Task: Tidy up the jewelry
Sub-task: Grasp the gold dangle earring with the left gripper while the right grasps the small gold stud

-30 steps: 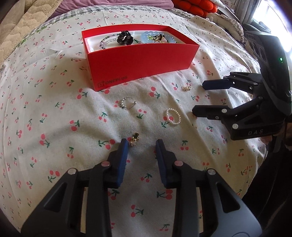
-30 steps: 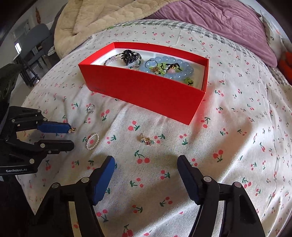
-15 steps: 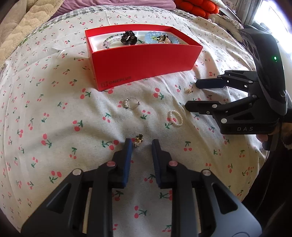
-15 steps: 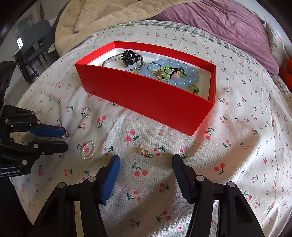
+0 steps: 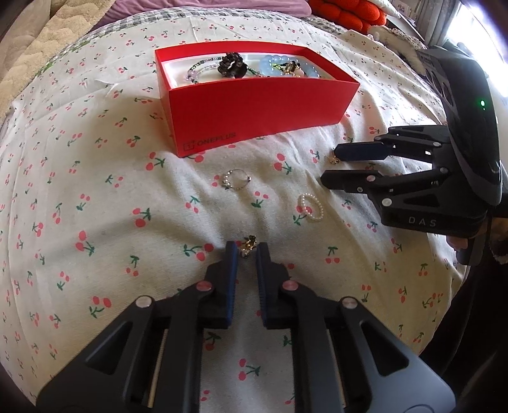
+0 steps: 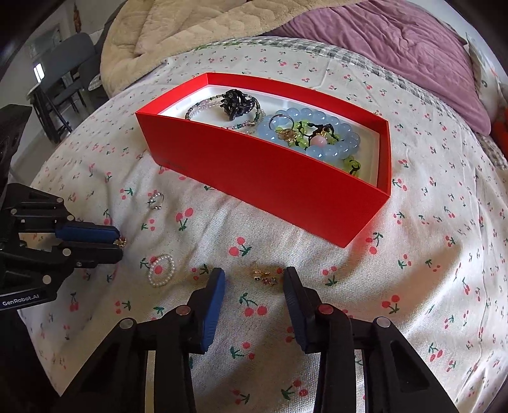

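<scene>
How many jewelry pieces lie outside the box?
4: silver ring nearest the box, pearl ring, gold earring between left fingers, gold piece between right fingers.

A bed covered by a cherry-print sheet [image 6: 428, 222] carries everything. A red box [image 6: 270, 178] sits on it. In front of the box lie a silver ring [image 5: 235, 179], a pearl ring [image 5: 311, 207], a small gold earring [image 5: 248, 245] and a gold multicoloured earring [image 6: 265, 275]. Behind the box lie a beige blanket [image 6: 197, 28] and a purple quilt [image 6: 397, 41].

Both hand-held grippers narrowed: left [image 5: 244, 249] around gold earring [image 5: 248, 244], right [image 6: 253, 281] around another [image 6: 265, 275].
</scene>
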A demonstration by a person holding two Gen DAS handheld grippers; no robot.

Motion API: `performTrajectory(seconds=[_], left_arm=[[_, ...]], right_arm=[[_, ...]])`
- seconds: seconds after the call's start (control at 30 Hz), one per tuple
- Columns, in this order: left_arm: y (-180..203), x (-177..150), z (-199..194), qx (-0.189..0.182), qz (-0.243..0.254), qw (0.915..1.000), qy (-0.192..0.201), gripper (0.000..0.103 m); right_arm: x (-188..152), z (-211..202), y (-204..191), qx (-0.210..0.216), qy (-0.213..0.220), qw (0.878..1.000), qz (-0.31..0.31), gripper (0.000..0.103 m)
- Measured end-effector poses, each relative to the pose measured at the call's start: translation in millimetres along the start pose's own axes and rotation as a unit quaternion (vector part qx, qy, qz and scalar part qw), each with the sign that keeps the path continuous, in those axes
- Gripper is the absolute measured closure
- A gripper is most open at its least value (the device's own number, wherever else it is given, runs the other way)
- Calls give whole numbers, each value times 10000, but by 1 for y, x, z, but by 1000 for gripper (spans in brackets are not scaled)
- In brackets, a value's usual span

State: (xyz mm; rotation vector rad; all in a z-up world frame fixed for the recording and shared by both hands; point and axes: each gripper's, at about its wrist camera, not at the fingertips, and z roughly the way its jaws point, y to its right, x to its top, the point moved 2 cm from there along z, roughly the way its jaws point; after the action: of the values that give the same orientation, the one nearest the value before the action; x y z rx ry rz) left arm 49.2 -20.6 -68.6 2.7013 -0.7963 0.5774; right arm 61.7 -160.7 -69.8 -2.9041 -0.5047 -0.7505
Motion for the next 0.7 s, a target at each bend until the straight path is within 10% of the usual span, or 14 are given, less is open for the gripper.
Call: performTrajectory(seconds=[0.7], left_arm=[[0,-1,-3,99,-155,9998,-19,95]], right_arm=[[-1,-7,4,116,-38,9996,244,93]])
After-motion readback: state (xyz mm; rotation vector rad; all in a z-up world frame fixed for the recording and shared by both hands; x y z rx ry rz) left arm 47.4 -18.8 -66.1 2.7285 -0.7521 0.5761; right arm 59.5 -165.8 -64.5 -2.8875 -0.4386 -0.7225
